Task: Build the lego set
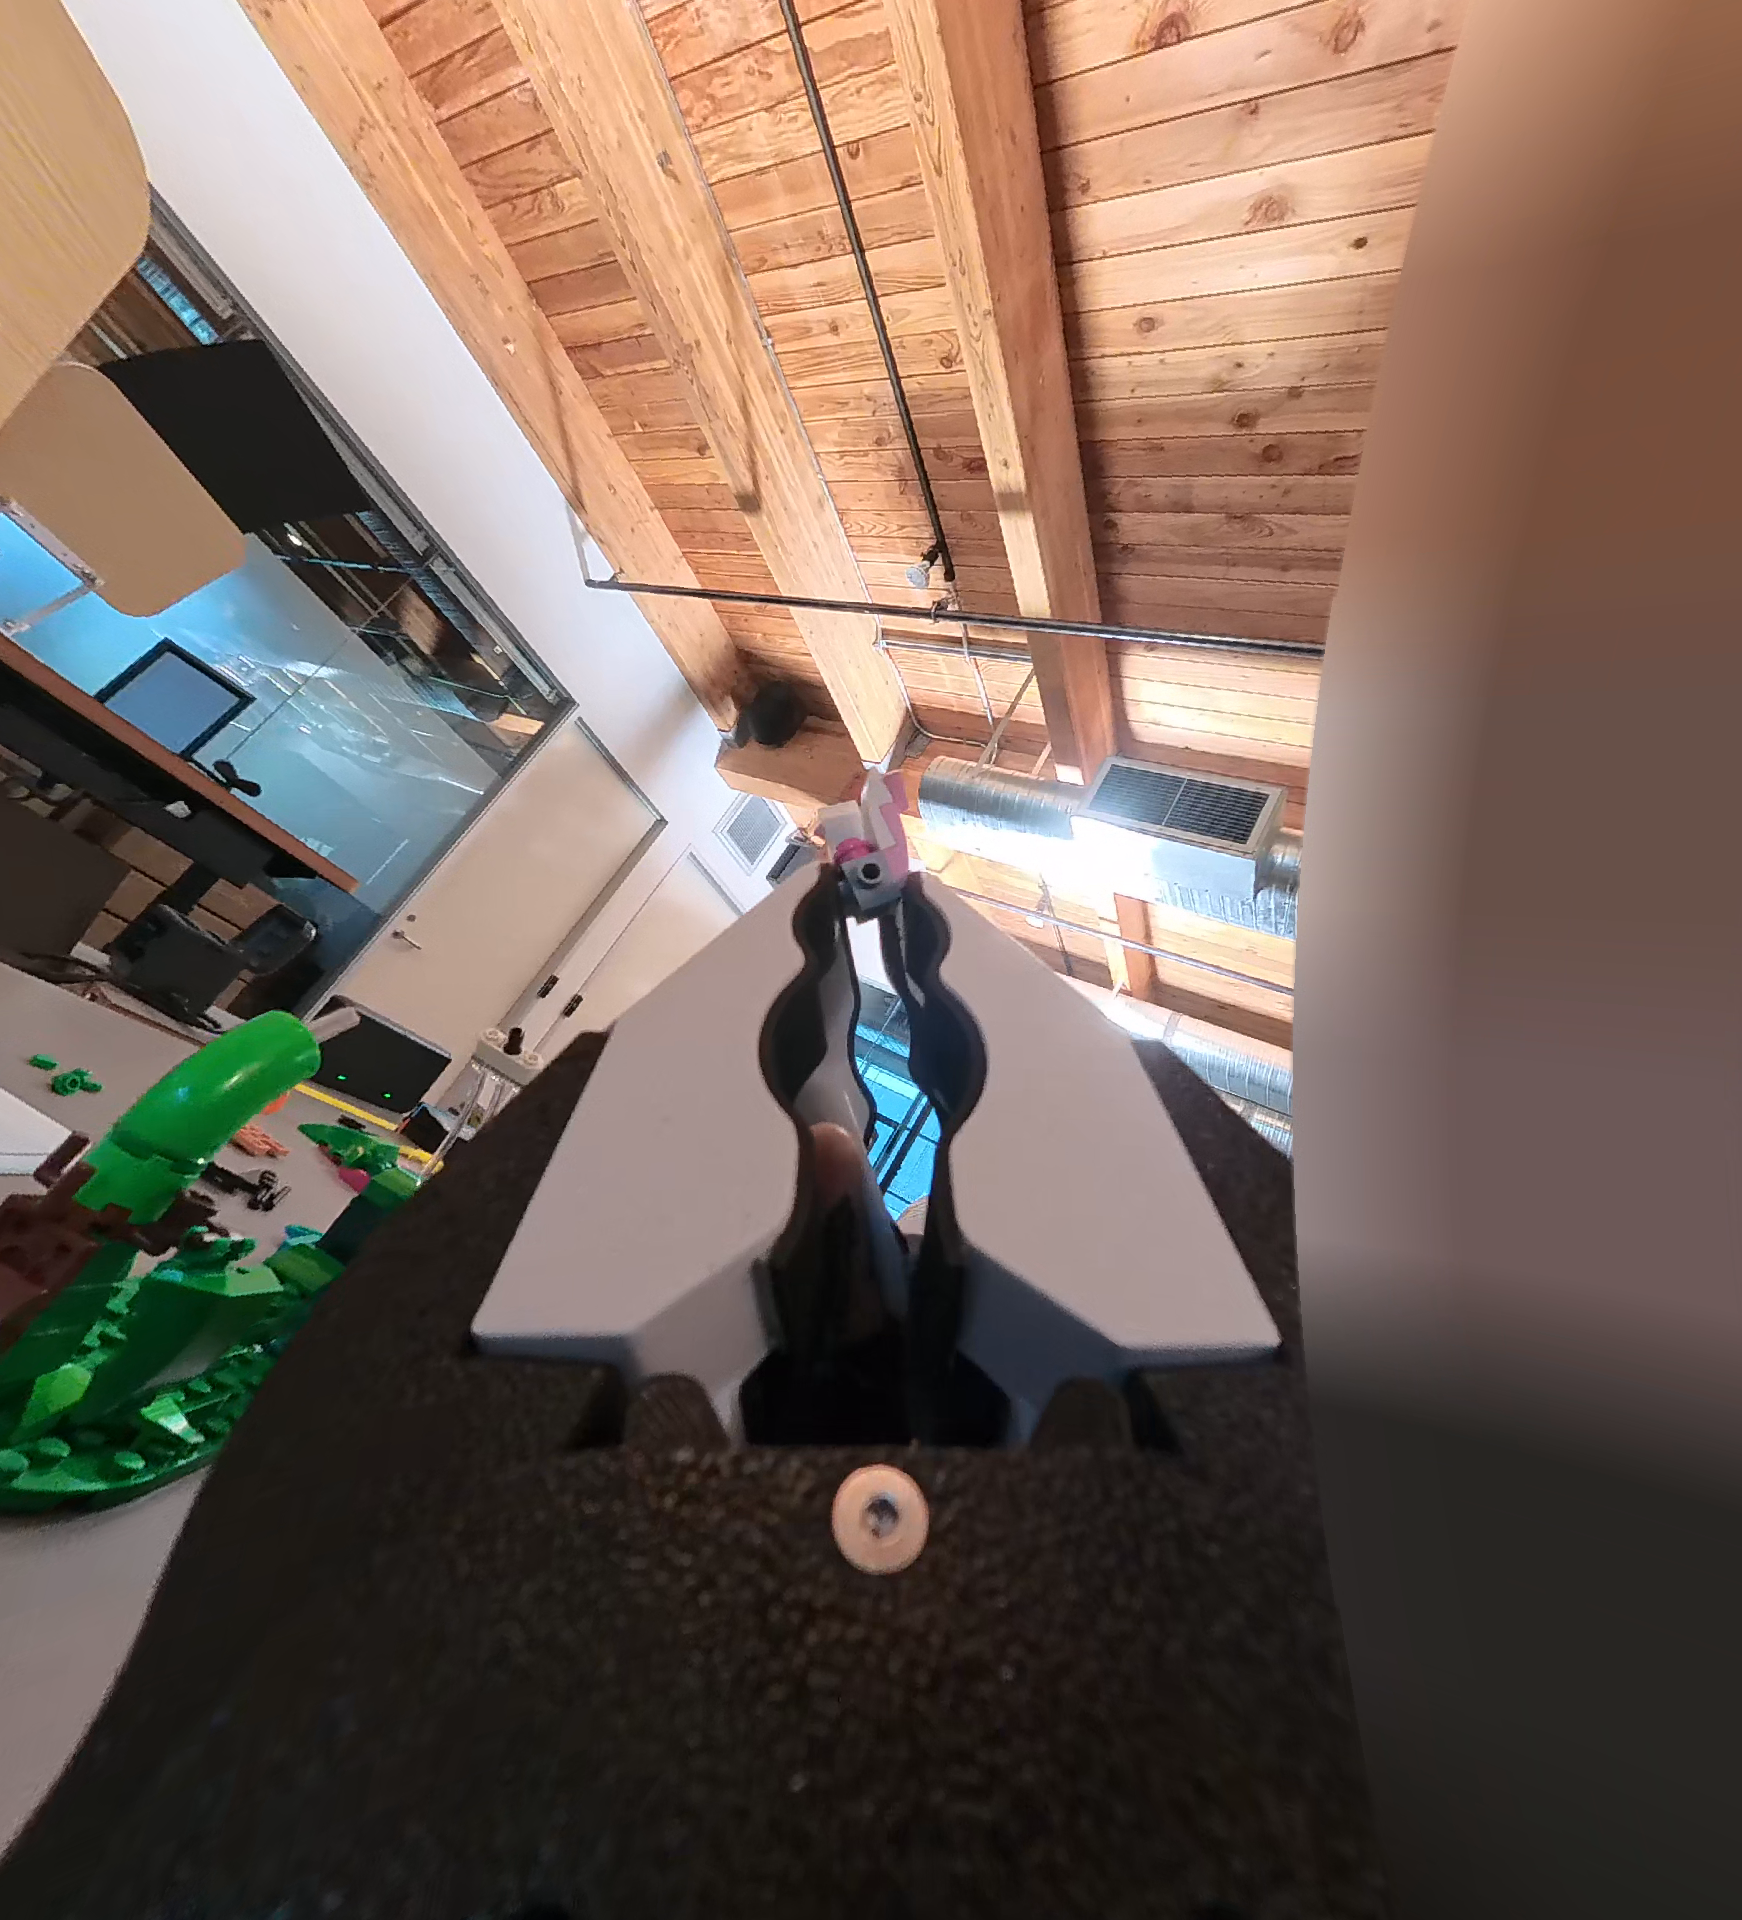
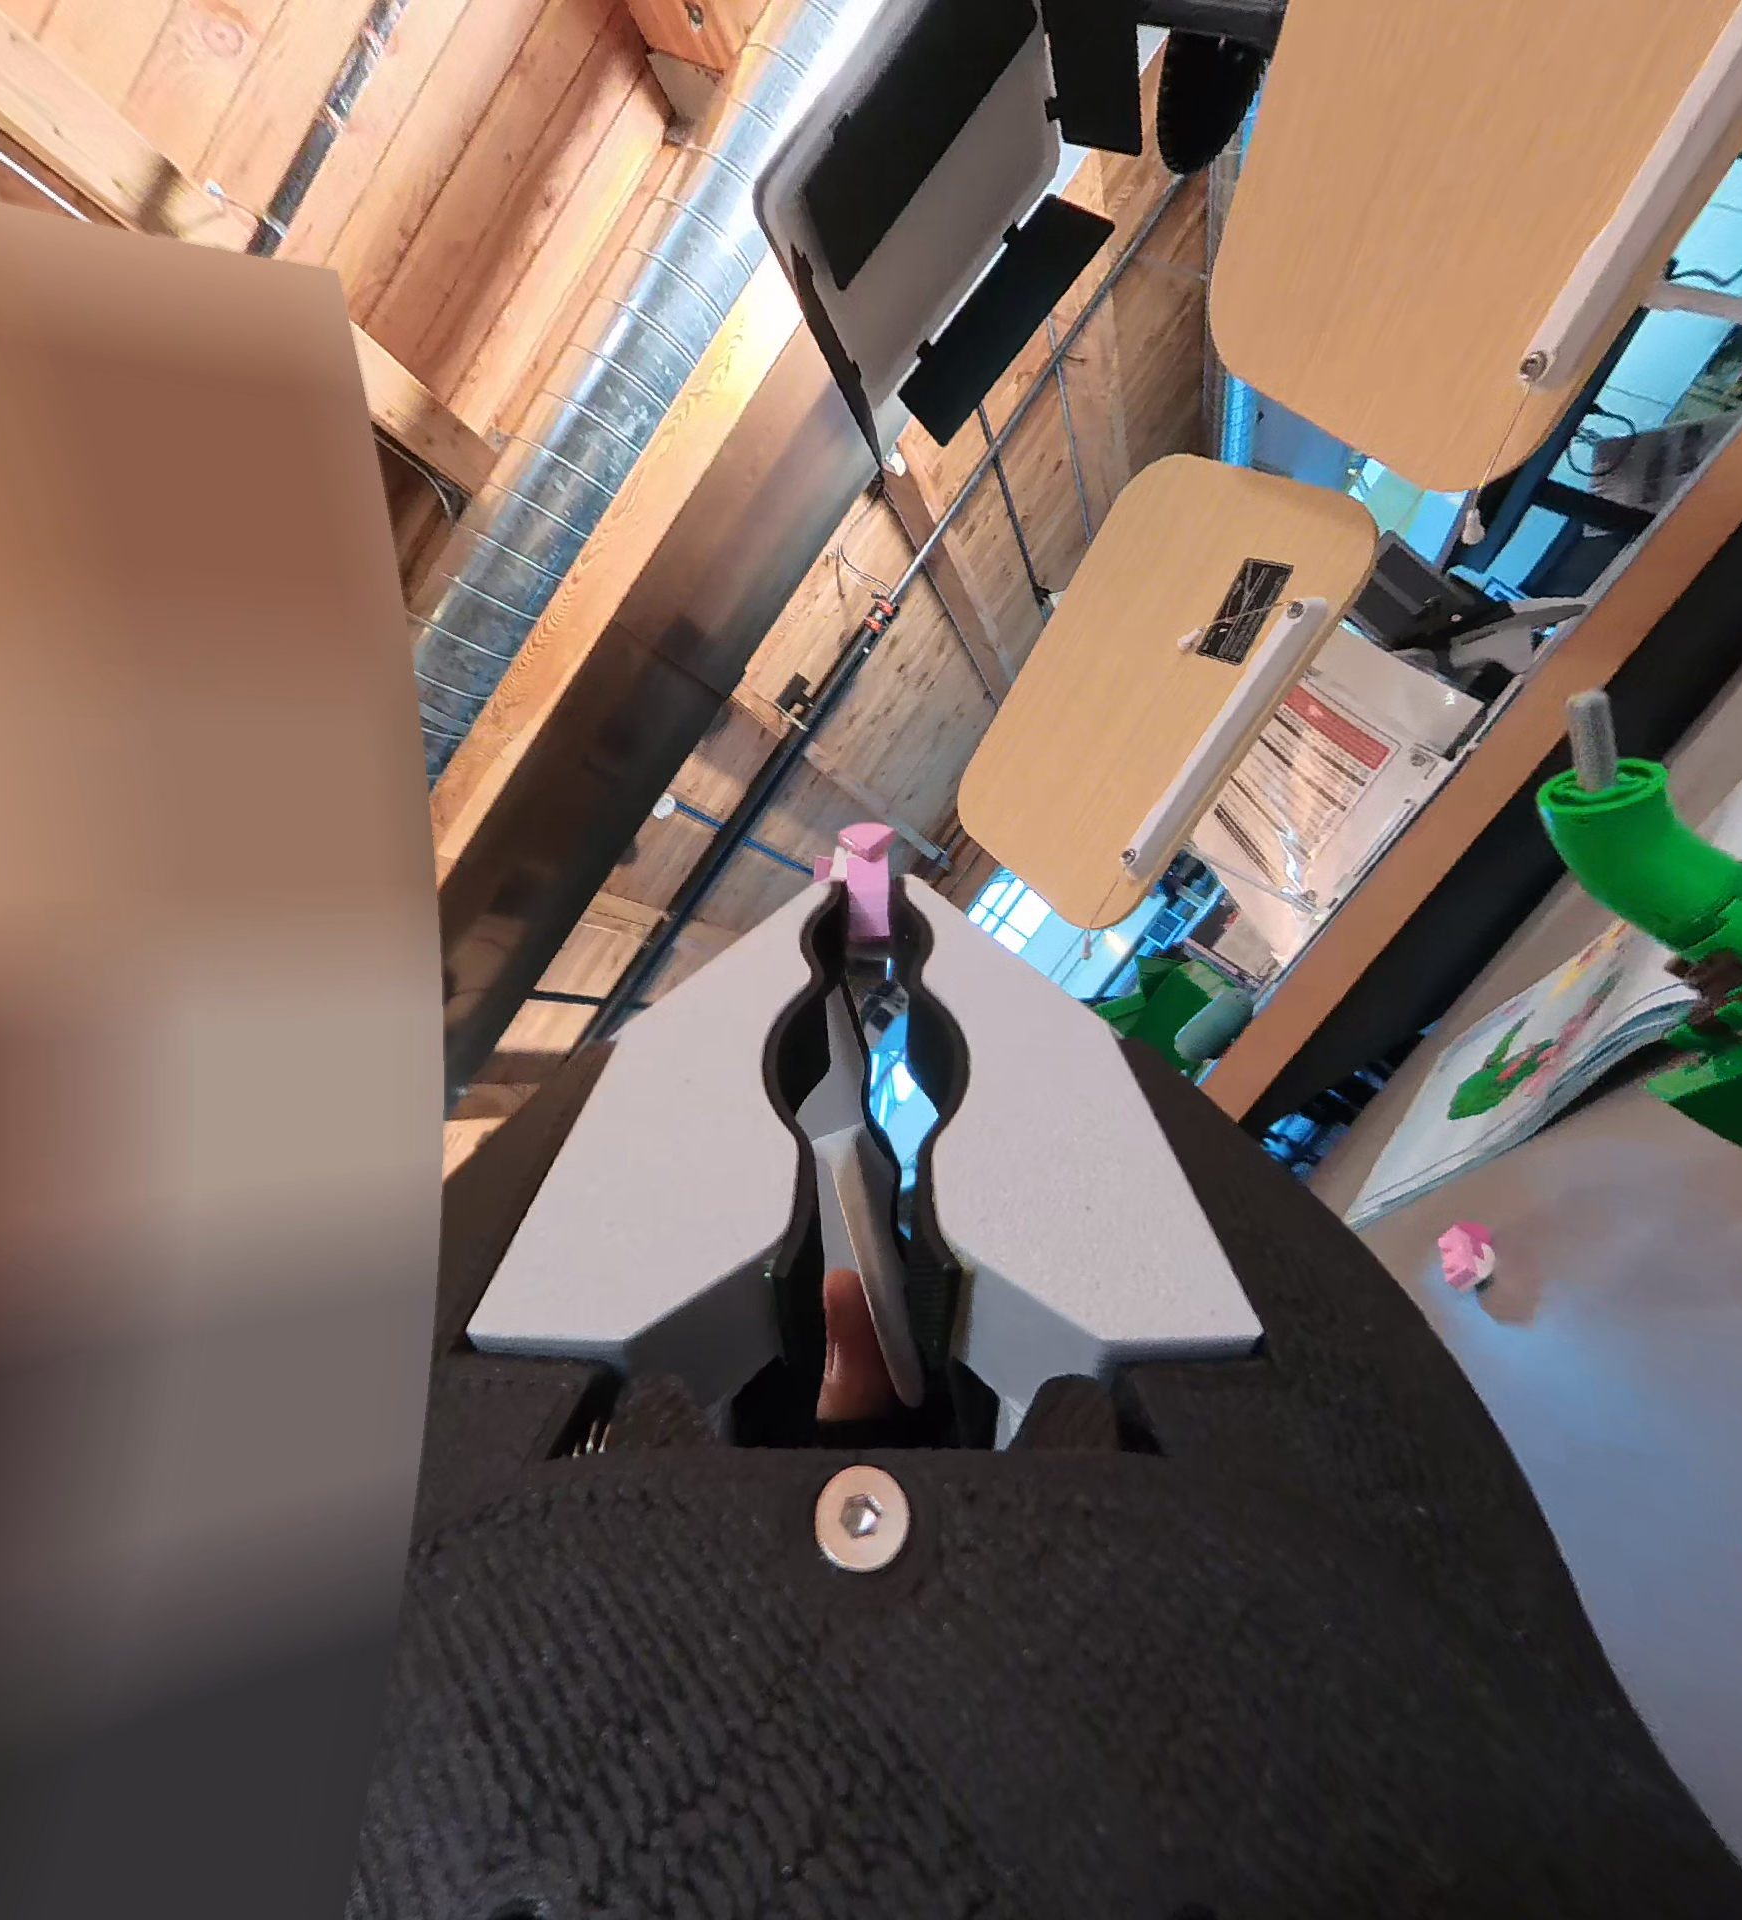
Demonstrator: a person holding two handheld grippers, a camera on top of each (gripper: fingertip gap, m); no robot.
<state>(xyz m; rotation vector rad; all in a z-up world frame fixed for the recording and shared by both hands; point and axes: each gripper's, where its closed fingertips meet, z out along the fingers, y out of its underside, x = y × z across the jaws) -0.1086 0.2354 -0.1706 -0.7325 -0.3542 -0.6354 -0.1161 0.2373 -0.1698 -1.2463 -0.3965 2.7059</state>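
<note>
My left gripper [image 1: 872, 888] is shut on a small grey, pink and white lego assembly [image 1: 874, 847], held up in the air towards the wooden ceiling. My right gripper [image 2: 867, 914] is shut on a small pink lego piece [image 2: 865, 883], also raised and pointing upward. The green lego plant model with a curved green stem [image 1: 212, 1101] and brown parts stands on a green base [image 1: 36, 1455] on the table at the lower left of the left wrist view. It also shows at the right edge of the right wrist view [image 2: 1667, 862].
An open instruction booklet [image 2: 1511, 1060] lies on the grey table [image 2: 1625, 1455] by the model. A loose pink piece [image 2: 1466, 1254] lies on the table. Small green and black loose pieces [image 1: 254, 1174] lie beyond the model. Wooden panels [image 2: 1158, 686] hang overhead. Both grippers' tips are close together, under 4 cm apart. Left tips and right tips are each some 15 cm from the green base [image 1: 36, 1455].
</note>
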